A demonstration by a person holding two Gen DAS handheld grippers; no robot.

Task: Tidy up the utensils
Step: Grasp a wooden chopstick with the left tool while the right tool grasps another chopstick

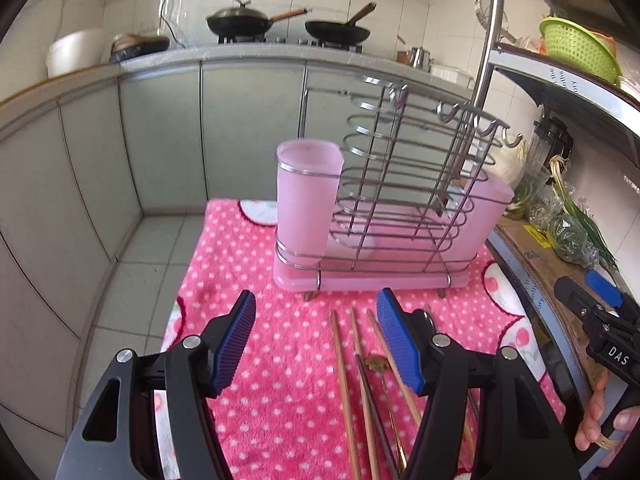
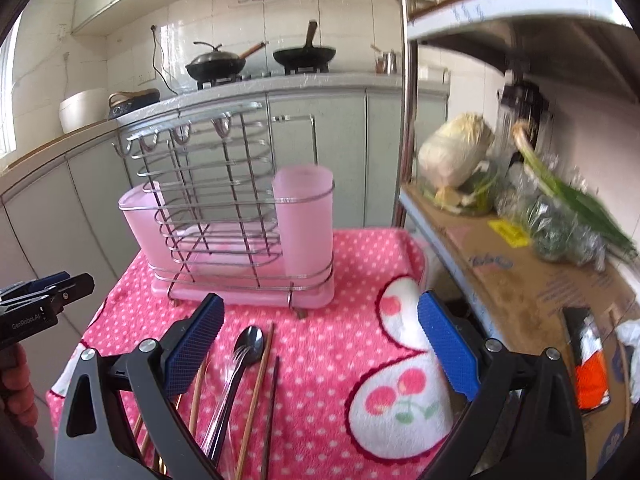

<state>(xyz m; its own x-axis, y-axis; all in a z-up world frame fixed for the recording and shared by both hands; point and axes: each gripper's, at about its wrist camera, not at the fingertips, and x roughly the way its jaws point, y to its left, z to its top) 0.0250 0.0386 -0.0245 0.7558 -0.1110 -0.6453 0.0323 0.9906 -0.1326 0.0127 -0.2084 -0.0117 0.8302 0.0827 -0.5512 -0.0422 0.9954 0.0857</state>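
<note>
Both tools were spread and held nothing: the left tool [image 1: 316, 340] and the right tool [image 2: 320, 344] hovered over the chopsticks [image 1: 342, 380] and spoon [image 2: 248, 344] lying on the pink dotted cloth [image 2: 328, 352]; beyond stood the pink utensil rack [image 1: 376, 216], upright

The left gripper [image 1: 316, 340] was wide open, with nothing between its blue pads [image 1: 234, 344]. The right gripper [image 2: 320, 344] was wide open too and held nothing. Both pointed forward and a bit down. A bare hand [image 1: 600, 420] held the right gripper's handle.
</note>
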